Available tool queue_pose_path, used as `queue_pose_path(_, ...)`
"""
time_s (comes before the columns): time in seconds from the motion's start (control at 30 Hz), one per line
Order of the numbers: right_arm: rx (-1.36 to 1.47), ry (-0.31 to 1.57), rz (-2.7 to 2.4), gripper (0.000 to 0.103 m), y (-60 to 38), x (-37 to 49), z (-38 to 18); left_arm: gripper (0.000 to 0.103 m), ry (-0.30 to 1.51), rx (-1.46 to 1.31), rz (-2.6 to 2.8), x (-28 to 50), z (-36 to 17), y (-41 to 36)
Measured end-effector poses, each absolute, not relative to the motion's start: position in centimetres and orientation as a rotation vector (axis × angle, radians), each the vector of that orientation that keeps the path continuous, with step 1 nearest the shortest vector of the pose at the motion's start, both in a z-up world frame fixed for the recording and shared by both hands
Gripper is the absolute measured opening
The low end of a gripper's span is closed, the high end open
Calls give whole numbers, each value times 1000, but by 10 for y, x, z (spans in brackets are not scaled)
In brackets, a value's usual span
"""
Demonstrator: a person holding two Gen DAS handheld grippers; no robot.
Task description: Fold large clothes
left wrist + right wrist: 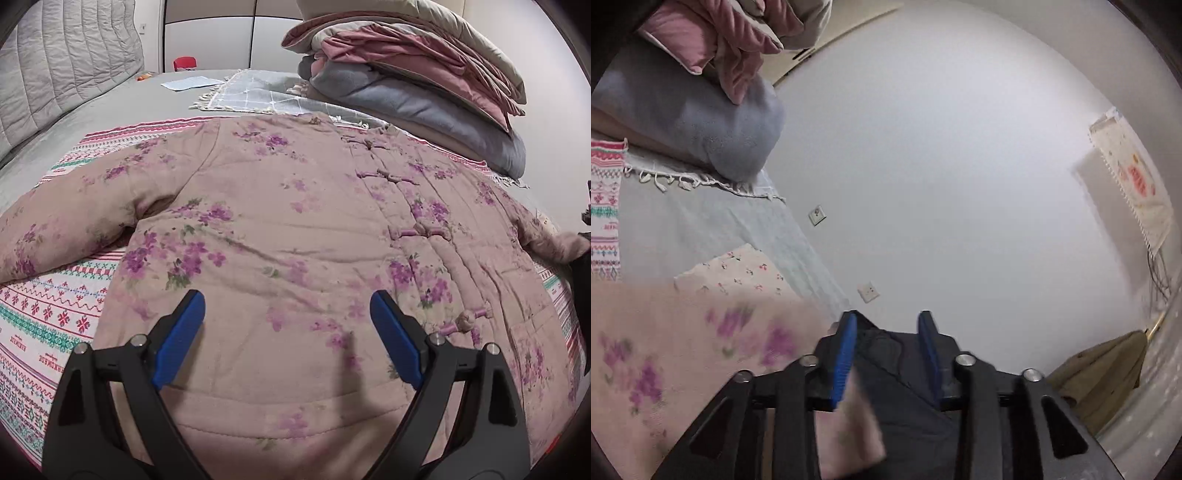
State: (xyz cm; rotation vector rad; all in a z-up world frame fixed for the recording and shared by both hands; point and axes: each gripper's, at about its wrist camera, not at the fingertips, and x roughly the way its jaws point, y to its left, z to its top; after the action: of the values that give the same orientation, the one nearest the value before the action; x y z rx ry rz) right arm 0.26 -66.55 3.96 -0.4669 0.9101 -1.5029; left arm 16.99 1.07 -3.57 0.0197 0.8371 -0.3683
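A padded pink jacket [280, 206] with purple flowers and knot buttons lies spread flat, front up, on a patterned blanket [55, 321]. Its sleeves reach out to the left and right. My left gripper [288, 306] hovers over the jacket's lower hem, its blue pads wide apart with nothing between them. My right gripper [888, 325] points almost level toward a white wall, at the jacket's blurred right edge [683, 343]. Its pads stand partly apart. Dark cloth [905, 373] and a bit of pink fabric show in the gap, and neither pad visibly presses on them.
A stack of folded quilts and blankets [413, 74] sits at the far right of the bed. A grey checked throw [266, 92] and papers [188, 83] lie beyond the jacket. A padded grey headboard [62, 62] stands at left. A small cherry-print cloth [738, 273] lies near the wall.
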Motion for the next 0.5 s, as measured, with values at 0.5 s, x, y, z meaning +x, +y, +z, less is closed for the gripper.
queue_pose_path(0.5,189,824,-609,73,-519,71,-26,91,874,-27,-350,169,-41,19)
